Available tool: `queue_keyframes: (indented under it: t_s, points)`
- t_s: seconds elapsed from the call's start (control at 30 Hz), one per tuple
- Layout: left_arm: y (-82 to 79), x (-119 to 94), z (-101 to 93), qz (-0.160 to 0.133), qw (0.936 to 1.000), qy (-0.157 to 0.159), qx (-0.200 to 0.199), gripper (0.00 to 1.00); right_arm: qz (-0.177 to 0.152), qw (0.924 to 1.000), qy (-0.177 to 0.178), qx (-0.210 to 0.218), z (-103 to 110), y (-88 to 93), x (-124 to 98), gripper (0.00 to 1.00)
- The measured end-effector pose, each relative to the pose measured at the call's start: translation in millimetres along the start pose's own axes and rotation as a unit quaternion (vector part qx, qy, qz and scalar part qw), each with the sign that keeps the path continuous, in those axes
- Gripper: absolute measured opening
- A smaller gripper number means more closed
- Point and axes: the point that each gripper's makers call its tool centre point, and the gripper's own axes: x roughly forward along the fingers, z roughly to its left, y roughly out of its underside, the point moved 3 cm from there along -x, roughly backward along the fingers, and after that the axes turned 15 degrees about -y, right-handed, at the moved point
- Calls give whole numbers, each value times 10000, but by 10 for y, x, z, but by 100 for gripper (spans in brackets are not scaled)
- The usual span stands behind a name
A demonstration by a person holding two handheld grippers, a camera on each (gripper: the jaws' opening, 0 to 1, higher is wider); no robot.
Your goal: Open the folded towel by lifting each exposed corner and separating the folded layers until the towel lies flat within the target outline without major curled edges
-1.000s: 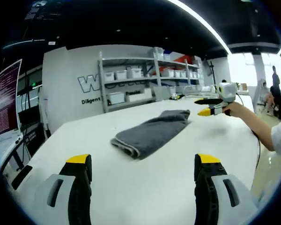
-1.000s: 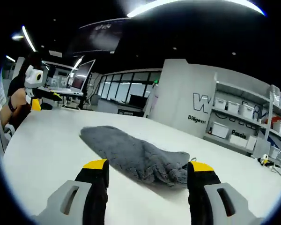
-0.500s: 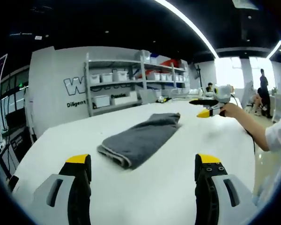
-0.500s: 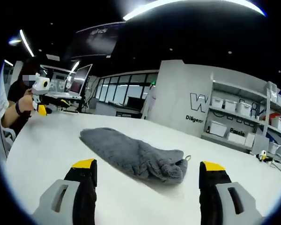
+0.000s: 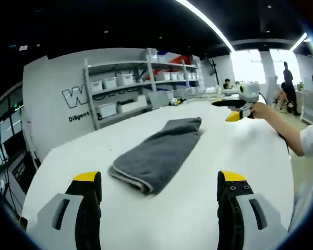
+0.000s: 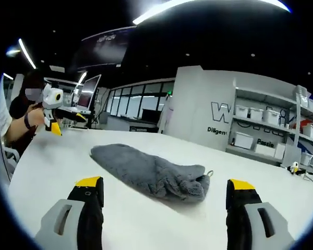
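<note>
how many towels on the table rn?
1. A single folded grey towel lies mid-table on the white table, ahead of the open left gripper; the right gripper view shows the same towel ahead of the open right gripper. Nothing looks hidden.

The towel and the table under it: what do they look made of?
The grey towel looks like soft, fluffy terry or microfibre: fuzzy nap, limp rumpled folds, a stitched hem. The white table looks hard and smooth, perhaps laminate; faint sheen, no visible texture.
</note>
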Motion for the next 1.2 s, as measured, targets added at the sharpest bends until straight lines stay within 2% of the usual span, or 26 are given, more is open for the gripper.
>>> queue_keyframes:
  t_s: [0.2, 0.33, 0.57, 0.63, 0.73, 0.77, 0.93, 1.13, 1.2]
  points:
    - [23, 181, 139, 154, 9998, 28, 89, 90, 33, 10000, 14, 18, 11, 18, 2, 99]
    - [87, 331, 256, 277, 9982, -42, 524, 90, 33, 10000, -28, 85, -17, 31, 9, 99]
    - [209, 586, 346, 451, 9966, 183, 664, 90, 71, 9999, -37, 92, -44, 48, 12, 99]
    - [272, 653, 372, 640, 9952, 197, 713, 90, 89, 9999, -30, 85, -43, 54, 5, 99]
    - [297, 738, 380, 706, 9955, 274, 576, 90, 69, 9999, 13, 113, -72, 57, -15, 99]
    - [291, 777, 355, 706, 9963, 372, 310, 90, 55, 9999, 30, 132, -83, 57, -21, 99]
    - [245, 935, 367, 647, 9964, 538, -80, 90, 34, 9997, 113, 218, -110, 75, -37, 99]
    - [202, 1116, 348, 517, 9959, 708, -240, 90, 45, 9996, 141, 250, -108, 88, -41, 99]
    - [179, 1168, 336, 480, 9940, 797, -573, 89, 75, 9995, 147, 259, -108, 102, -39, 99]
